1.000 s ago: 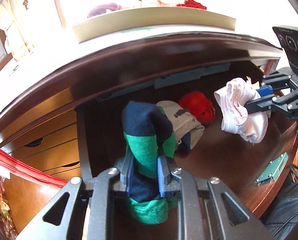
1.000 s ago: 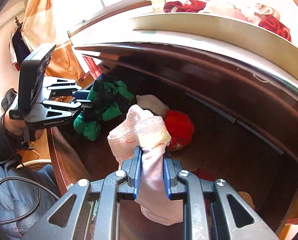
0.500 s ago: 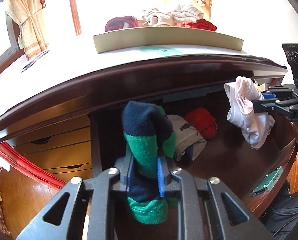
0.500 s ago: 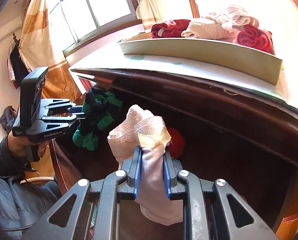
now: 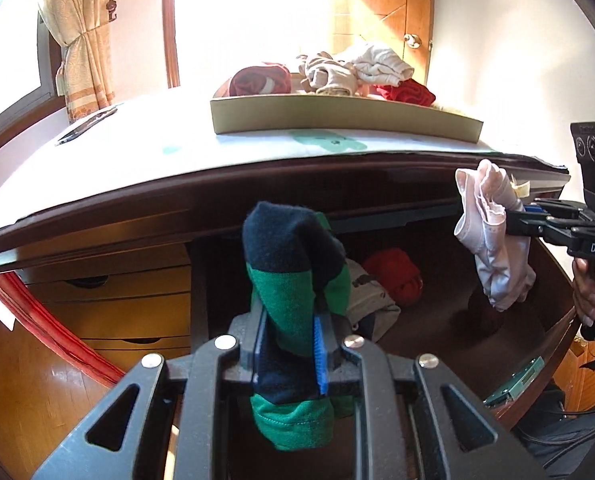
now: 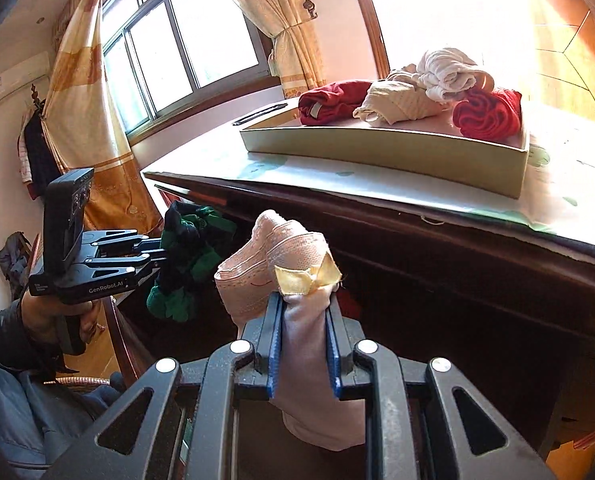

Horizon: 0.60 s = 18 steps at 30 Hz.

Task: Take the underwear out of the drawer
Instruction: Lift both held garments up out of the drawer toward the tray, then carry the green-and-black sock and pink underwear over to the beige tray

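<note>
Underwear clamped in left claw, right claw likewise

It was a bedroom in a home, as shown by the dark wooden dresser with its open drawer of clothes, a tray of folded underwear on top, tied-back curtains at a sunny window, and a wood floor.

black claws with blue pads, silver screws, dark sleeve.
</note>
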Available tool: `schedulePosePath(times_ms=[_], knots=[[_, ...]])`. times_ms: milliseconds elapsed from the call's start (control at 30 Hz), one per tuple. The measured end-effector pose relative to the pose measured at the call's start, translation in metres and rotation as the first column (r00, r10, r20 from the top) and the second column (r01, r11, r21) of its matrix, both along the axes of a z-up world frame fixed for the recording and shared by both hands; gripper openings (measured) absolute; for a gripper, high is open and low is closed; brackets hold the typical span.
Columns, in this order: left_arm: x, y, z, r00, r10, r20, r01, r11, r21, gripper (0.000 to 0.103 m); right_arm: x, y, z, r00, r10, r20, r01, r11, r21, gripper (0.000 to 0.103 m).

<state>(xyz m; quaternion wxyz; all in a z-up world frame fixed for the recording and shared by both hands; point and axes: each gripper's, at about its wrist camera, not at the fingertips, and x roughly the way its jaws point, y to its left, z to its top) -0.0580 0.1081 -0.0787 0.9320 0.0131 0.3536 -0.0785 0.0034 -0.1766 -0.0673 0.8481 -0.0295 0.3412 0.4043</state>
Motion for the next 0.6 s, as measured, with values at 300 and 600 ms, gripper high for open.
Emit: schedulePosePath(times_ms=[300,600], knots=[[-0.007,-0.002,0.008,0.998,0.004,0.059,-0.003,1.000,-0.029,0.017,-0.006,-0.004,0.006,0.999,-0.006,0.049,0.002,0.998,0.066,0.021],[-0.013,-0.007,0.018,0.993,0.001,0.119,0.004,0.999,-0.037,0.017,-0.027,0.005,0.007,0.988,0.036,0.147,-0.044,0.998,0.047,0.021]])
